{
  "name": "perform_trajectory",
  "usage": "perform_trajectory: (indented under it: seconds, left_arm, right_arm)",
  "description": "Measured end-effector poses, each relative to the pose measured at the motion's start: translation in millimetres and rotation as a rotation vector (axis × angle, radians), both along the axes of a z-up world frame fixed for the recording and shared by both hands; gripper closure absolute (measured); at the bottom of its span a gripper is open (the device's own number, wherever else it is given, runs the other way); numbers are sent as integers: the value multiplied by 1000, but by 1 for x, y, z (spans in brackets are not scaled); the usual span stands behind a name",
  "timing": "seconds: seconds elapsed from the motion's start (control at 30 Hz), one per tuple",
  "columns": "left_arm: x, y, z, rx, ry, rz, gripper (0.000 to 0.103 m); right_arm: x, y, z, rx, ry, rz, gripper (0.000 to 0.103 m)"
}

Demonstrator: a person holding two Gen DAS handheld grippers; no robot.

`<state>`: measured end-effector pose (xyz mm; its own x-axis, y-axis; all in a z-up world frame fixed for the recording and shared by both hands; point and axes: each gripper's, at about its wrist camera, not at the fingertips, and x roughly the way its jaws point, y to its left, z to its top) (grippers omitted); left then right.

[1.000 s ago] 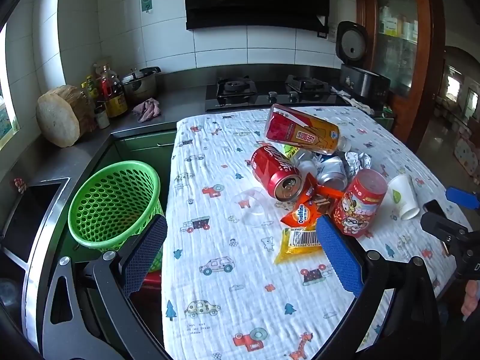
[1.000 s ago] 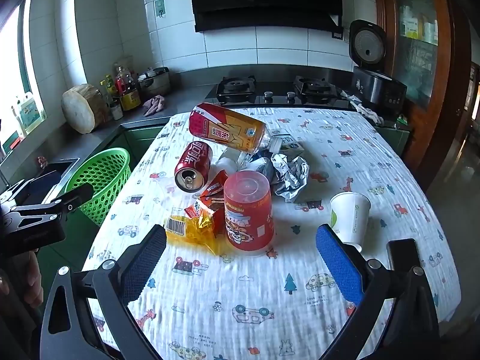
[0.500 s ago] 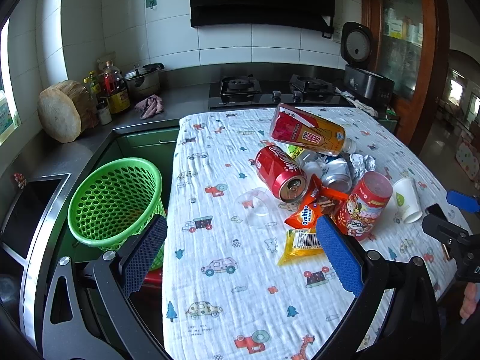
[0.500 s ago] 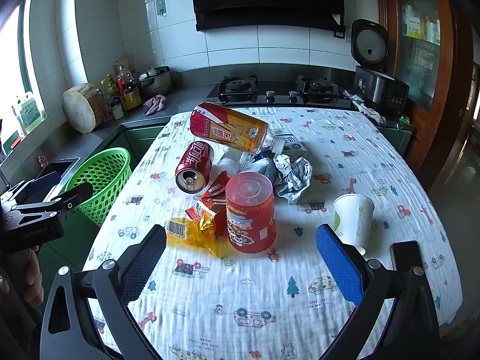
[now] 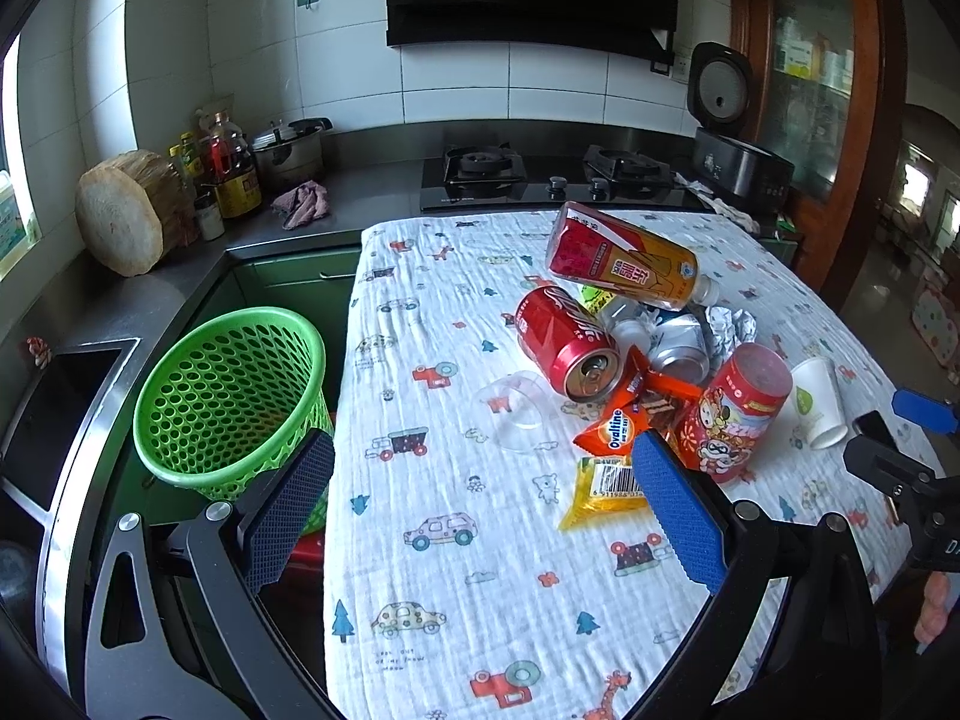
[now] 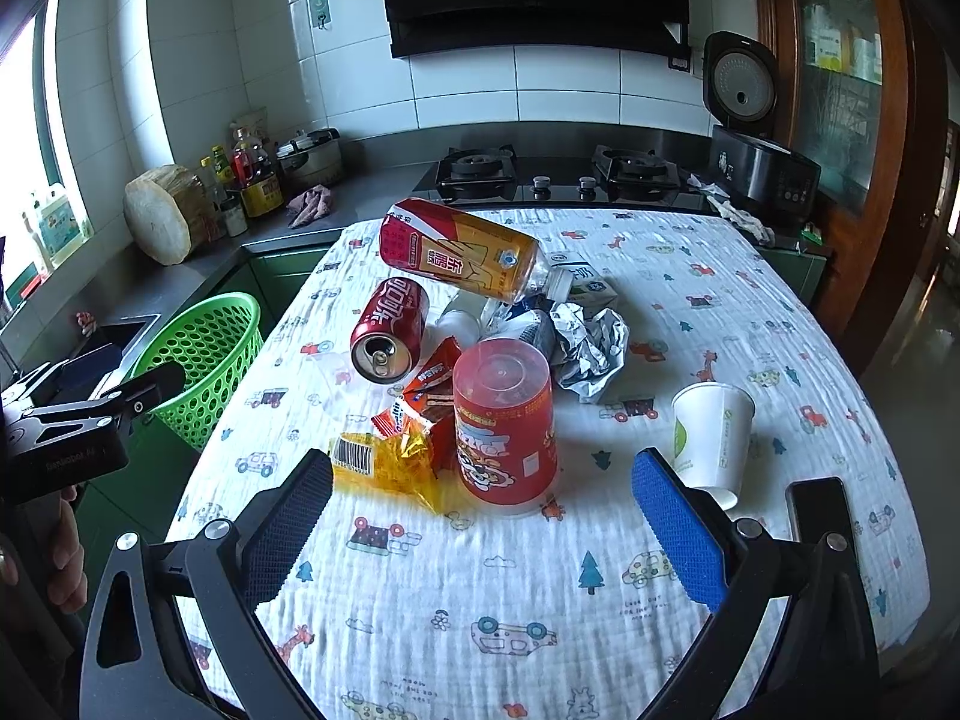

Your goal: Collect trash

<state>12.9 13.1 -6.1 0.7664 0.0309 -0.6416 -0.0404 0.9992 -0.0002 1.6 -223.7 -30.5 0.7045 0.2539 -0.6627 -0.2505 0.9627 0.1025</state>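
Both tongs (image 6: pixel 480 534) open, trash pile (image 6: pixel 480 360) ahead

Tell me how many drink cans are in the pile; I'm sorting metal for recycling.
2 visible: the red cola can lying on its side at the pile's left, and a silver can wedged mid-pile beside the crumpled foil. More could be hidden underneath.
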Motion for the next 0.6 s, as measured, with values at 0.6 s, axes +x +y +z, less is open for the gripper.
perform_trajectory:
  seconds: [0.6]
  left_arm:
    - [2, 1, 0, 0, 3, -1, 5]
  right_arm:
    - [1, 3, -1, 5, -2, 1, 6]
